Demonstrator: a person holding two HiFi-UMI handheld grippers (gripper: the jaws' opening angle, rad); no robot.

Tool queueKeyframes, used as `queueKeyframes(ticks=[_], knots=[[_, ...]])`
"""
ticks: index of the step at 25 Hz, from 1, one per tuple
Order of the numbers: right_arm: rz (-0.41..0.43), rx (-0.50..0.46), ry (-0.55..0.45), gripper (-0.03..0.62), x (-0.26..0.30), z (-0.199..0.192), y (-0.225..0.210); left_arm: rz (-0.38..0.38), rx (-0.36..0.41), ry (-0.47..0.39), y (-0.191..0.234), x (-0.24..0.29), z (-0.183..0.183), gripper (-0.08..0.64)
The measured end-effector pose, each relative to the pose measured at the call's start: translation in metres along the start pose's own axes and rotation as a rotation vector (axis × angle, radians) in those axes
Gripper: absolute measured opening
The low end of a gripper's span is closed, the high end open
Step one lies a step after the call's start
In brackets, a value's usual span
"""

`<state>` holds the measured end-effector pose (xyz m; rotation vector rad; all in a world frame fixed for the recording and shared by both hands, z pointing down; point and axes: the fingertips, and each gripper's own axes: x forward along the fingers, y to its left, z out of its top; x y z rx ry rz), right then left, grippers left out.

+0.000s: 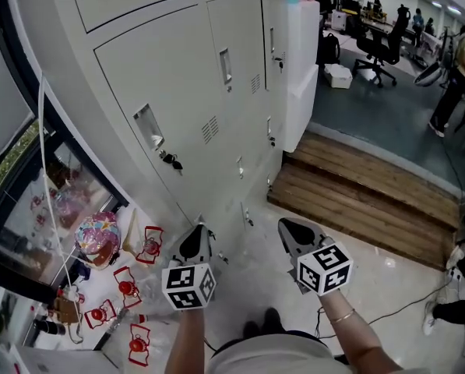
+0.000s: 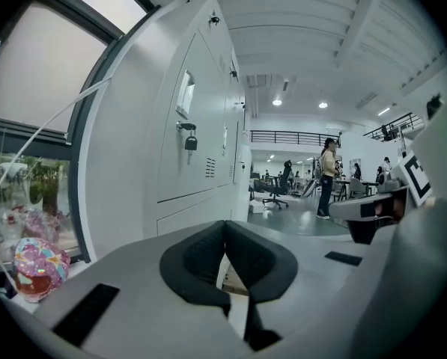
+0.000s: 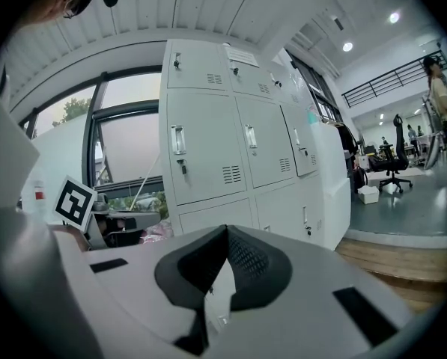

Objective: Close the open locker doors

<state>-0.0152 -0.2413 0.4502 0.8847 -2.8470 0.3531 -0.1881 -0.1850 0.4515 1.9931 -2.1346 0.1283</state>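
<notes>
1. Grey, black-padded left gripper (image 1: 195, 245) at lower centre; jaws together, nothing between them; bare forearm (image 1: 187, 340) beneath.
2. Matching grey right gripper (image 1: 297, 234) just right of it; jaws together, empty.

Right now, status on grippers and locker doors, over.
Left gripper shut, empty. Right gripper shut, empty. Visible locker doors look closed. Nothing blocking.

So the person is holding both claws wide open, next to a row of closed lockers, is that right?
Not quite. The left claw and the right claw are both shut, with nothing between them; the left and right gripper views show it. The lockers do look closed.
</notes>
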Motion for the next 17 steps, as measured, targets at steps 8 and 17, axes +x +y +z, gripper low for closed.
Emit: queueKeyframes(ticks=[8, 17], knots=[[0.019, -0.004, -0.005, 0.000, 0.0075, 0.0030, 0.0057, 0.007, -0.006, 0.010, 0.0028, -0.0028, -0.0027, 0.020], [0.007, 0.015, -0.009, 0.000, 0.0095, 0.0015, 0.0013, 0.008, -0.009, 0.015, 0.0070, -0.0047, -0.0056, 0.020]])
